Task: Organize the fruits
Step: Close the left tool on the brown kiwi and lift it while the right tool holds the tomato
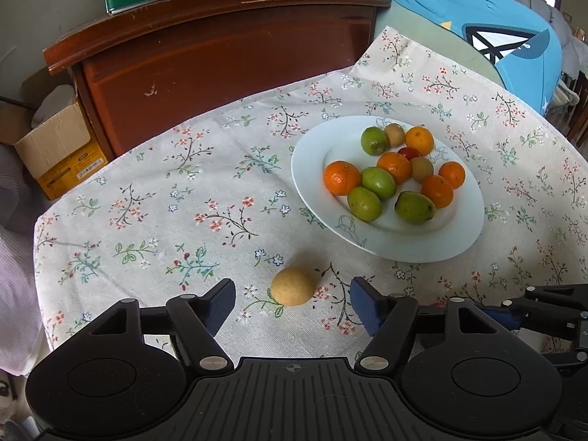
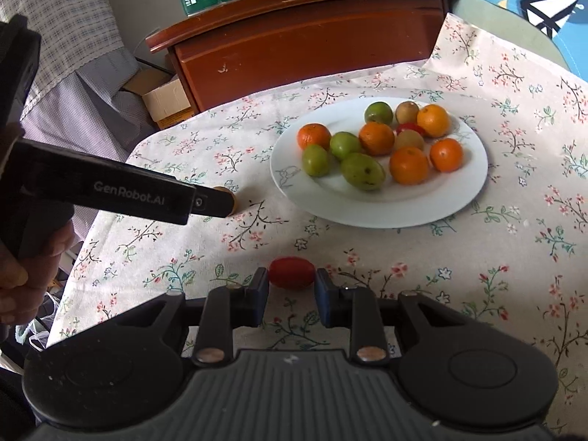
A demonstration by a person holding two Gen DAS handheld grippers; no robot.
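A white plate (image 1: 312,169) on the floral tablecloth holds several oranges, green fruits, brown kiwis and a red tomato; it also shows in the right wrist view (image 2: 367,213). A round yellow-tan fruit (image 1: 293,286) lies on the cloth between the fingers of my open left gripper (image 1: 293,303), apart from both pads. In the right wrist view my right gripper (image 2: 291,282) is shut on a small red tomato (image 2: 292,272), just above the cloth near the plate. The left gripper's body (image 2: 110,191) crosses the left of that view and hides most of the tan fruit (image 2: 232,198).
A dark wooden headboard (image 1: 220,55) stands behind the table. A cardboard box (image 1: 55,147) sits on the floor at the left. A blue cushion (image 1: 477,18) lies at the back right. The table's left edge (image 1: 40,257) drops off close by.
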